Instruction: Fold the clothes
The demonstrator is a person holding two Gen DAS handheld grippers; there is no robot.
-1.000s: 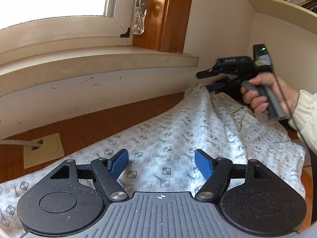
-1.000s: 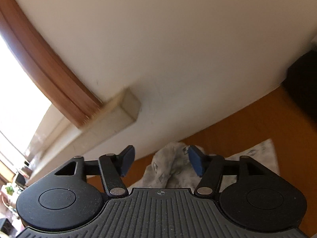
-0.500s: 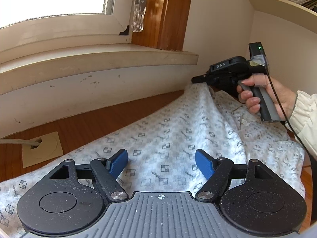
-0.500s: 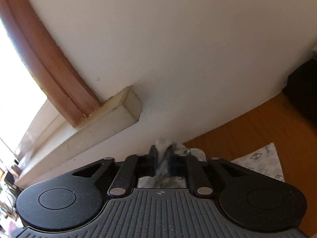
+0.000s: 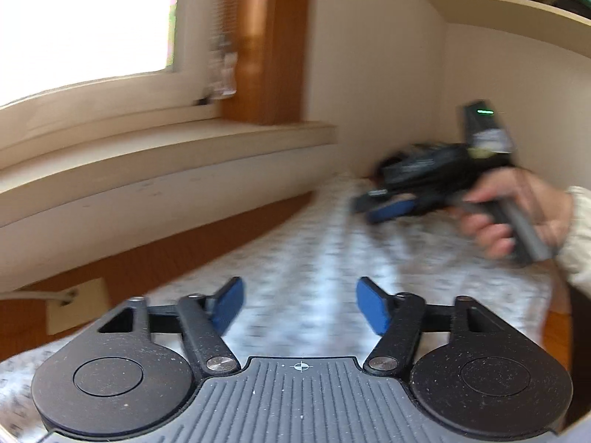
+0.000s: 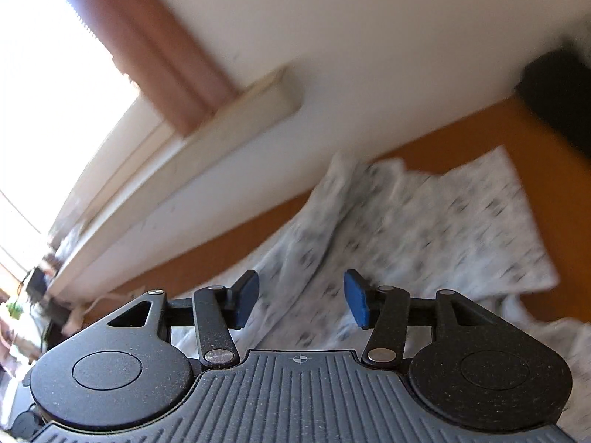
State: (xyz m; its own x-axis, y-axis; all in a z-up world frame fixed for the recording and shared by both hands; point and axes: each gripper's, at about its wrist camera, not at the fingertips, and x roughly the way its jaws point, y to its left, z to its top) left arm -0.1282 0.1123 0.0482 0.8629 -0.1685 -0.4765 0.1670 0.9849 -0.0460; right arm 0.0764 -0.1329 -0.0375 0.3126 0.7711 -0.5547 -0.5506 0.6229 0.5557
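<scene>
Your left gripper (image 5: 300,308) has its blue-padded fingers (image 5: 373,310) spread wide with nothing between them, hovering over the white patterned cloth garment (image 5: 314,265) that lies rumpled on the brown wooden tabletop (image 5: 155,262). Your right gripper (image 6: 300,304) is likewise released, its flat blue pads (image 6: 356,302) parted and empty above a raised ridge of the soft fabric running toward 12 o'clock. In the left view it sits blurred at 2 o'clock, in your hand (image 5: 517,217).
</scene>
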